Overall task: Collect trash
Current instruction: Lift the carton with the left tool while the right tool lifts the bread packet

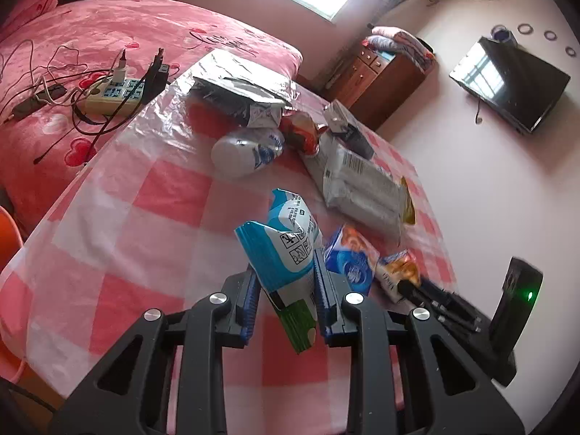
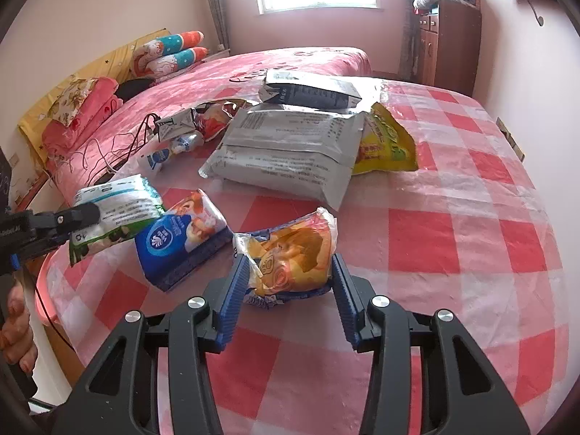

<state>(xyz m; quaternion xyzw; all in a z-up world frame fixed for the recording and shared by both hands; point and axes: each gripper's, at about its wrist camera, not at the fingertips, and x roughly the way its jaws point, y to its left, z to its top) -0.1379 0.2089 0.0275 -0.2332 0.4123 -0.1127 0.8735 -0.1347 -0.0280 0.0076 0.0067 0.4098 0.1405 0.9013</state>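
My left gripper is shut on a blue, white and green wrapper and holds it above the checked table; it also shows at the left of the right wrist view. My right gripper is open, with its fingers on either side of an orange snack wrapper that lies on the table. That wrapper also shows in the left wrist view. A blue and orange tissue pack lies between the two grippers.
Farther back on the pink checked tablecloth lie a large grey bag, a yellow bag, a dark pouch, a small white bottle and more wrappers. A power strip with cables lies on the pink bed.
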